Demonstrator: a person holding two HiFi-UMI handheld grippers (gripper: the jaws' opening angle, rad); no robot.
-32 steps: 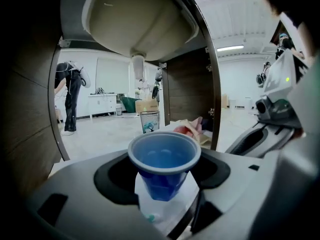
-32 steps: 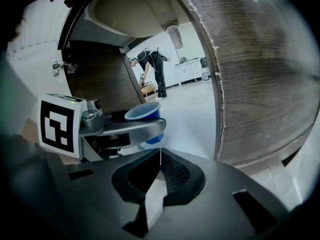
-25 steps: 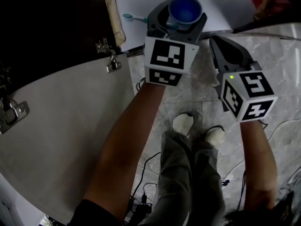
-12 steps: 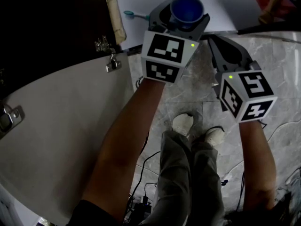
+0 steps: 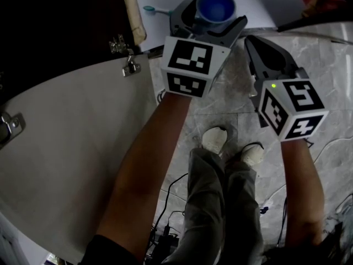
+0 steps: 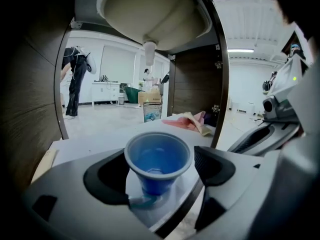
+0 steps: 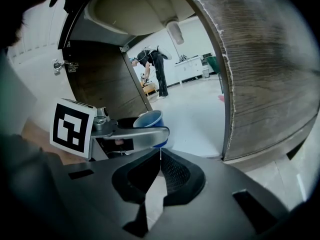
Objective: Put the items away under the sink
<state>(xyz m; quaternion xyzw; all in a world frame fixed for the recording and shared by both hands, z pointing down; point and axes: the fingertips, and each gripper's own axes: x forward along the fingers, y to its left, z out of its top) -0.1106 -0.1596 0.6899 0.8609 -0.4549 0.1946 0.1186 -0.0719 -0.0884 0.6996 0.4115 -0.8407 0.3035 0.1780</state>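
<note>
Well, your left gripper [image 6: 161, 173] had just opened wide around the round, smooth blue plastic cup [image 6: 158, 154], not squeezing it; your right gripper [image 7: 159, 170] was closed.

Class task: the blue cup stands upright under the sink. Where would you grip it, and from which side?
Grip the cup across its wall just under the rim, coming level from the cabinet's open front. It stands upright and widens upward, so it likely cannot slip down through the grip. Staying high also avoids the toothbrush by its base.
</note>
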